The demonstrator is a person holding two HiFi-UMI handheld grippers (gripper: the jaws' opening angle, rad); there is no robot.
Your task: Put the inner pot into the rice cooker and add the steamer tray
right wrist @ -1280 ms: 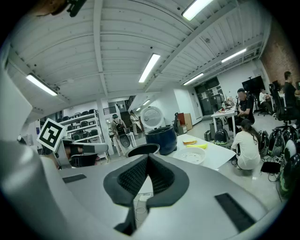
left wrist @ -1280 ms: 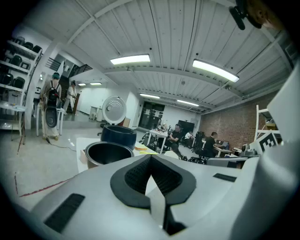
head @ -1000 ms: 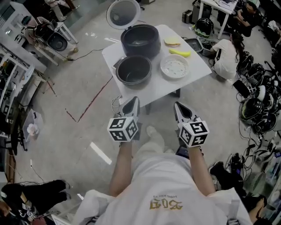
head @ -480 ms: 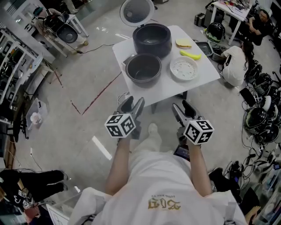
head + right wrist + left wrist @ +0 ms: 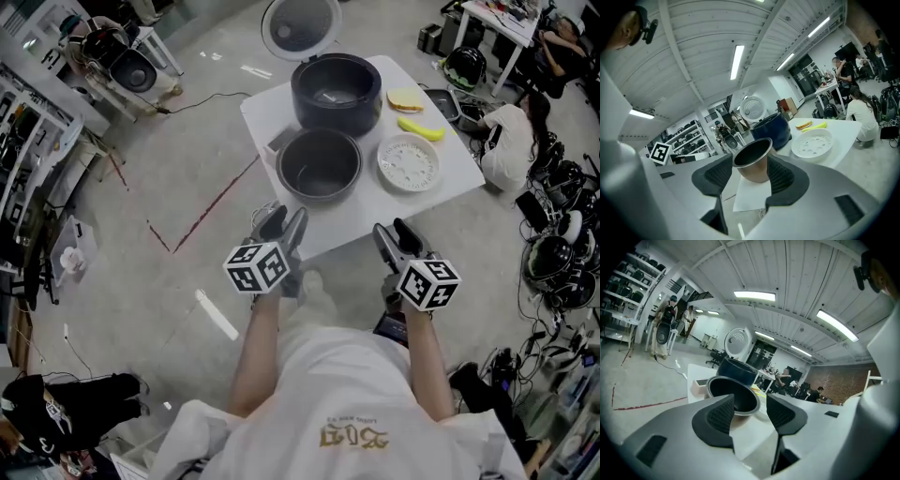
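The dark inner pot (image 5: 320,164) stands on the near part of the white table (image 5: 364,211), and shows in the left gripper view (image 5: 732,396) and the right gripper view (image 5: 752,159). Behind it is the dark blue rice cooker (image 5: 337,92) with its round lid (image 5: 301,25) swung open. The white perforated steamer tray (image 5: 409,162) lies to the pot's right. My left gripper (image 5: 282,223) and right gripper (image 5: 395,232) hang short of the table's near edge. Both have just been opening and stand open, with nothing between the jaws.
Yellow and tan food pieces (image 5: 412,112) lie at the table's far right. A person in white (image 5: 514,141) crouches right of the table among helmets and cables. Shelving and equipment (image 5: 37,122) line the left. Red tape marks (image 5: 202,211) cross the floor.
Both grippers went from shut to open. The view has closed in on the table, which now sits lower and larger in the head view.
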